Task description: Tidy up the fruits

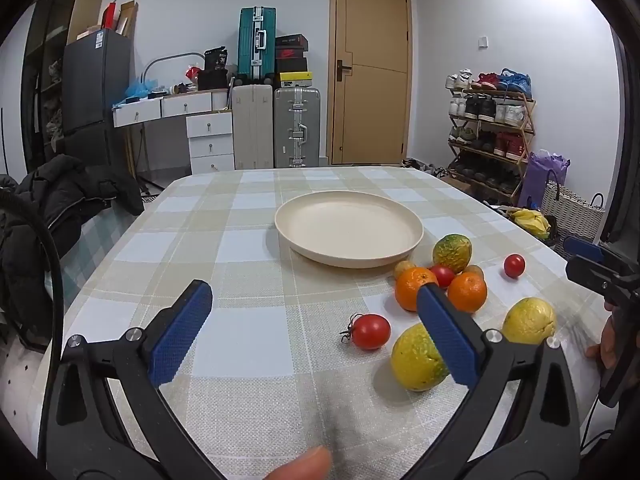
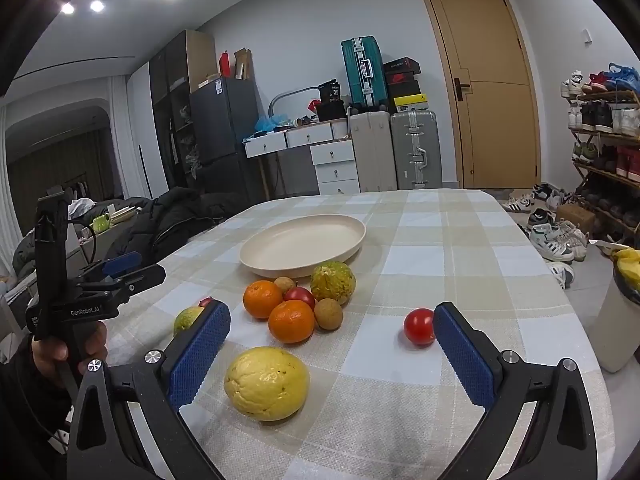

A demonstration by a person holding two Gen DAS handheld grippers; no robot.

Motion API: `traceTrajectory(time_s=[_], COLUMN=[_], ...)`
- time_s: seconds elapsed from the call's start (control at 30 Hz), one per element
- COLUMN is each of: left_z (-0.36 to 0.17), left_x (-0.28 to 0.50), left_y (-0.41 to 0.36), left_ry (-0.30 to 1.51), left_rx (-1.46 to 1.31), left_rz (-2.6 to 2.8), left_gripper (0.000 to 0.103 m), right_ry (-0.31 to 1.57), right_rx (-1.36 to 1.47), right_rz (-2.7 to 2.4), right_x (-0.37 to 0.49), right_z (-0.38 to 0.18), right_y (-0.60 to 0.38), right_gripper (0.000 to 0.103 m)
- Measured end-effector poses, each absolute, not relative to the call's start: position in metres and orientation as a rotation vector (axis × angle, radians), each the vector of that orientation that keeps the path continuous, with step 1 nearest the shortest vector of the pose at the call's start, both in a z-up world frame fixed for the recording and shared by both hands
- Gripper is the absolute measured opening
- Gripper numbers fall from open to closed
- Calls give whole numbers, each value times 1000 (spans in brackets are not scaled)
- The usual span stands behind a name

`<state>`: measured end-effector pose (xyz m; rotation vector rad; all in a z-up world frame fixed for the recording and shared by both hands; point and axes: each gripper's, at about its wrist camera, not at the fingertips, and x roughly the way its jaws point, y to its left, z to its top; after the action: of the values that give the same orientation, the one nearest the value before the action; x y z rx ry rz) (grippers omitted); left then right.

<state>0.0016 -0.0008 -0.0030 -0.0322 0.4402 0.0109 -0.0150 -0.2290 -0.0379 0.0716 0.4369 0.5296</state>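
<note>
Left wrist view: left gripper (image 1: 316, 328) stands with its blue pads spread wide and nothing between them but bare tablecloth (image 1: 248, 240).
Left gripper, nearest fruit: a stemmed tomato (image 1: 370, 331) lies on the cloth inside the span of the fingers, closer to the right-hand pad, touching neither.
Left gripper, right-hand pad: it overlaps in the picture a yellow-green guava (image 1: 416, 358) and one orange (image 1: 412, 286); contact cannot be told.
Ahead of the left gripper: an empty cream plate (image 1: 348, 210) sits past the fingertips, slightly right of centre.
Fruit cluster: just beyond the right pad and at the plate's near right rim lie a second orange (image 1: 467, 292), a dark red tomato (image 1: 443, 275), a mottled green-orange fruit (image 1: 453, 252) and small brown fruits.
Far right of the left gripper: a lone tomato (image 1: 514, 265) and a yellow guava (image 1: 529, 320) lie apart from the cluster.
Right wrist view: right gripper (image 2: 332, 332) is likewise released, fingers wide and holding nothing.
Between the right gripper's fingers: the yellow guava lies near the left-hand pad, with a gap showing.
Right gripper, right-hand pad: the lone tomato sits just beside its tip, on the inner side.
Ahead of the right gripper: the two oranges, the dark red tomato, the brown fruits and the mottled fruit are bunched before the plate, which is further off and to the left.
Left of the right gripper: the other tool, held in a hand (image 2: 68, 350).
</note>
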Motion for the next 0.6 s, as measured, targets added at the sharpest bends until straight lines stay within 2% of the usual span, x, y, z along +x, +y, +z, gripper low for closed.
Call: traceTrajectory(time_s=[0.6], left_z=[-3], left_x=[1], left_y=[0], left_ry=[436], left_rx=[-30], left_rz=[10], left_gripper=[102], right_ry=[443], right_rx=[73], right_rz=[529], right_x=[-17], right_z=[-37], right_y=[-229], right_gripper=[103])
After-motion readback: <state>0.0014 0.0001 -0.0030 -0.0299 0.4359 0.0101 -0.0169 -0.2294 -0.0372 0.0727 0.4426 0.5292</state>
